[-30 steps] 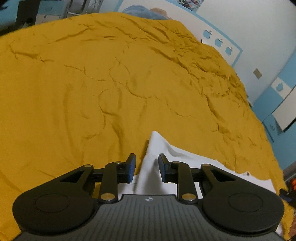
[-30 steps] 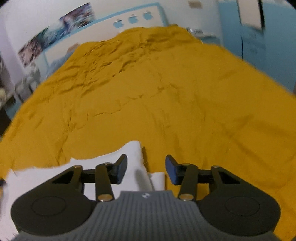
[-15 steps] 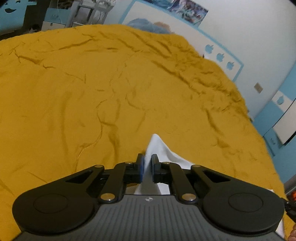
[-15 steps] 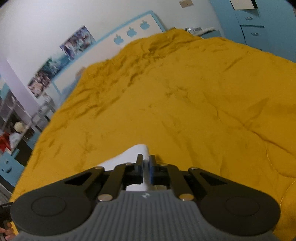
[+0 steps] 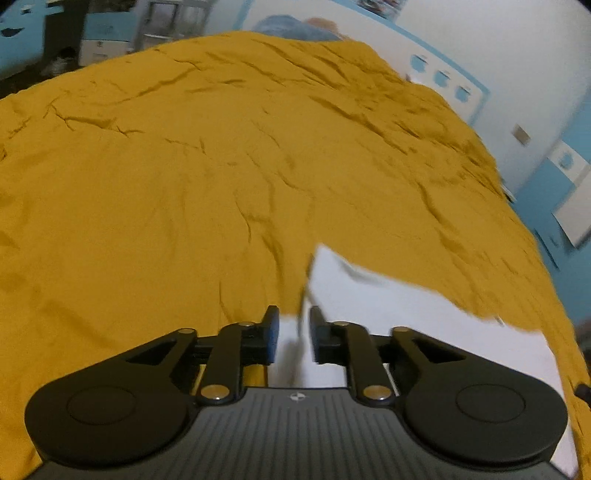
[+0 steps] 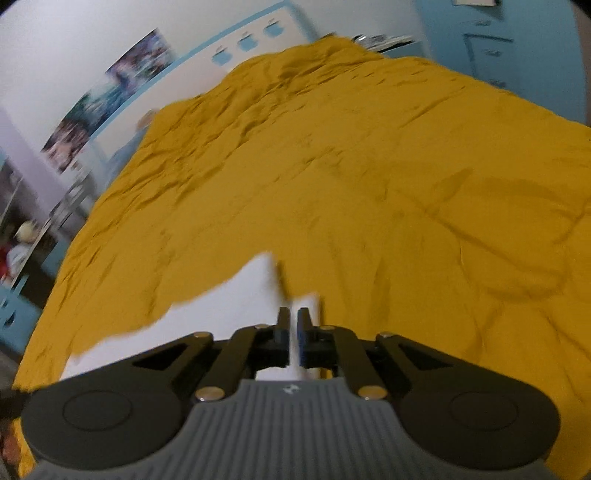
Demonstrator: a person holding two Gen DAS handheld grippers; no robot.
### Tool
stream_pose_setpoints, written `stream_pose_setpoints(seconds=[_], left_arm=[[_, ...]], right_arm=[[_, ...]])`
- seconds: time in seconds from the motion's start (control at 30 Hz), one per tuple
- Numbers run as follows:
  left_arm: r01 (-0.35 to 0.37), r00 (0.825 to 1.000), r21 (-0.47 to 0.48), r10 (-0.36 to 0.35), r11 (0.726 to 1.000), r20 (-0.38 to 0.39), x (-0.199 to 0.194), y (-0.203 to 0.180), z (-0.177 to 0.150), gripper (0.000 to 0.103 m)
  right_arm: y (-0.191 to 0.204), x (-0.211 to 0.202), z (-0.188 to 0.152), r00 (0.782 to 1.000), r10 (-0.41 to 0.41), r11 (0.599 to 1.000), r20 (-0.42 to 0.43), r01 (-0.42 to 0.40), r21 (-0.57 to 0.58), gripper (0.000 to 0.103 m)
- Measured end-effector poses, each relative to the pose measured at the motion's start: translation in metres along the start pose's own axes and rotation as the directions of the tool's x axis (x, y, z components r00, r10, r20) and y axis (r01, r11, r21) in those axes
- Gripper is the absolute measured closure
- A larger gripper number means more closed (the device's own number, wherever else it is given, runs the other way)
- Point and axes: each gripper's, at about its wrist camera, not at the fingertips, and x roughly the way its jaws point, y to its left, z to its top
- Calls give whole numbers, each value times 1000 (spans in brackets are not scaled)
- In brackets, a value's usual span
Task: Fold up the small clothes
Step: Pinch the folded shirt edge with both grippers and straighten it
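A small white cloth lies on the mustard-yellow bedspread, blurred by motion. My left gripper stands over the cloth's near left part. Its jaws are opening and a raised fold of the cloth sits loose between them without touching the pads. In the right wrist view the same white cloth spreads to the left of my right gripper. That gripper's jaws are only a narrow slit apart, just opening, with the cloth's right edge still pinched in the slit. The bedspread fills the view ahead.
A white headboard with blue trim and apple shapes closes the bed's far end, with a blue pillow against it. Blue drawers stand at the right side. Shelves with toys stand at the left.
Both grippers stood open at the cloth, then closed on its corners. Now the left jaws have parted again, the right jaws stay nearly closed, and the cloth lies flatter.
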Motion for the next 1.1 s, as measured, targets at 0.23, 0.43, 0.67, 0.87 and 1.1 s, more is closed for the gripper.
stream_pose_setpoints(seconds=[0.23, 0.43, 0.67, 0.87, 1.1], left_arm=[[35, 987, -27, -39, 999, -153, -42, 17, -47, 45], [30, 985, -247, -71, 968, -160, -64, 52, -90, 33], [67, 980, -332, -124, 941, -154, -57, 49, -103, 91], [59, 996, -248, -73, 967, -47, -94, 32, -86, 100], [-71, 989, -177, 46, 982, -144, -72, 31, -102, 100]], right_arm=[[-12, -72, -54, 996, 34, 999, -80, -32, 22, 66], [-44, -102, -106, 994, 5, 987, -109, 13, 163, 54], [-61, -99, -137, 991, 114, 907, -65, -77, 415, 85], [-39, -123, -118, 990, 132, 911, 43, -138, 389, 101], [-40, -134, -133, 999, 39, 925, -8, -33, 378, 103]])
